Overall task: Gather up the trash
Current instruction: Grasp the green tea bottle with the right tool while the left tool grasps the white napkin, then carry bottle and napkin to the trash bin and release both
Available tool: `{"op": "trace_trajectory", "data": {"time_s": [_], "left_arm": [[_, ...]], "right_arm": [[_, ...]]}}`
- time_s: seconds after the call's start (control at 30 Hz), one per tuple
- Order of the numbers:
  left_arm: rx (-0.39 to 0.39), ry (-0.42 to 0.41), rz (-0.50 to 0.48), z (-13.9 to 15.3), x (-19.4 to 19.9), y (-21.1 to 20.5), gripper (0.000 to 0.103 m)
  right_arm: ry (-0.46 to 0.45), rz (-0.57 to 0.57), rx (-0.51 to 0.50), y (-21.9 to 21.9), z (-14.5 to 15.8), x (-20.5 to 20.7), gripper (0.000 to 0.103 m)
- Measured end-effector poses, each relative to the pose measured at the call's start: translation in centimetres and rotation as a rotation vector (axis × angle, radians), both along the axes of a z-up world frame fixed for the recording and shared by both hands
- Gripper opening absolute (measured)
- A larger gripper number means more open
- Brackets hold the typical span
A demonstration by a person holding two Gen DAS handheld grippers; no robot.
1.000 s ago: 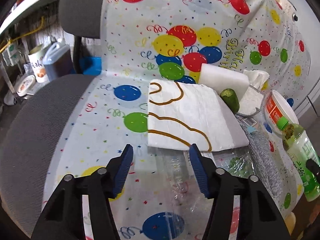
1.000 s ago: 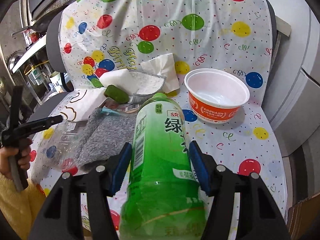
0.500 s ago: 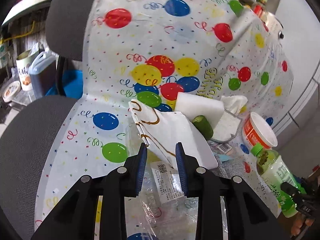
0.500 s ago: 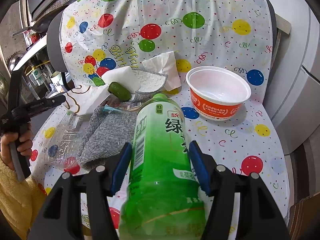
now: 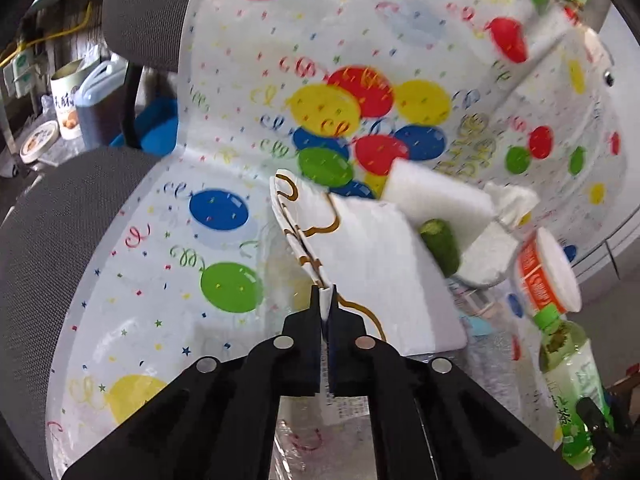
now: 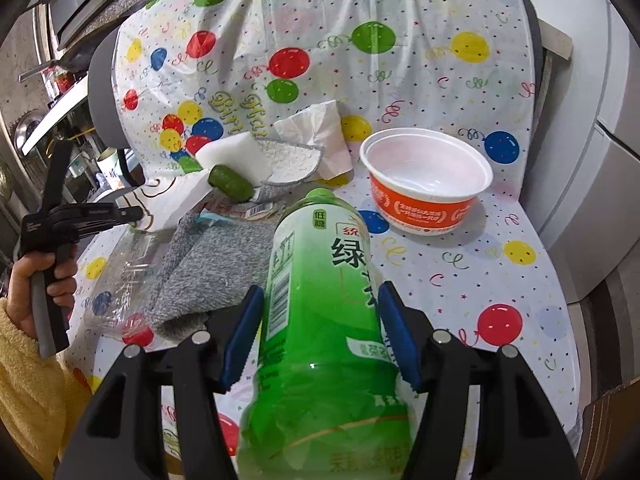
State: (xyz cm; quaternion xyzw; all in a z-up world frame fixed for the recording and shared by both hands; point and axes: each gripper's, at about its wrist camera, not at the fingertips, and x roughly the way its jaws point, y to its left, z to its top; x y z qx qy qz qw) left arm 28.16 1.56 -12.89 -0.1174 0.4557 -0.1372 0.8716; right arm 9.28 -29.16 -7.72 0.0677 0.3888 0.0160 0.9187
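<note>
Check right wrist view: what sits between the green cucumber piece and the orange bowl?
In the right wrist view, between the cucumber piece and the orange bowl lie a white-lined grey cloth and a crumpled tissue.

Napkin [image 5: 372, 248] edge pinched between left jaws, sponge [image 5: 432, 196] beyond it, bottle [image 6: 320, 300] between right jaws, bowl [image 6: 428, 184] ahead right, cloth [image 6: 208, 264] ahead left

Balloon-print cover [image 6: 500, 248] over a chair seat, bearing an orange bowl [image 6: 426, 200] and grey cloth [image 6: 200, 264].

Left gripper [image 5: 325, 300] jaws pinched, right gripper [image 6: 320, 334] clamped
</note>
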Motion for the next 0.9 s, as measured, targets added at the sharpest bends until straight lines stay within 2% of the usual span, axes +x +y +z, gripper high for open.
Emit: {"op": "trace_trajectory", "data": {"time_s": [0.23, 0.4, 0.53, 0.73, 0.9], "left_arm": [[-0.011, -0.272, -0.094, 6.8, -5.5, -2.1, 0.000], [-0.031, -0.381, -0.160, 10.6, -9.5, -3.3, 0.000], [-0.080, -0.403, -0.257, 11.6, -12.5, -6.1, 0.000], [-0.106, -0.385, -0.412, 9.7, -17.0, -12.4, 0.000], [-0.098, -0.369, -0.527, 7.9, -20.1, -17.6, 0.000]], "right_arm": [[-0.082, -0.051, -0.012, -1.2, 1.3, -1.9, 0.058], [-0.108, -0.079, -0.008, -2.4, 2.1, -3.6, 0.058], [-0.118, -0.103, -0.007, -3.4, 2.2, -5.2, 0.058], [-0.105, -0.175, -0.007, -6.3, 1.2, -8.4, 0.058], [-0.099, -0.277, -0.006, -10.1, 0.5, -12.5, 0.058]]}}
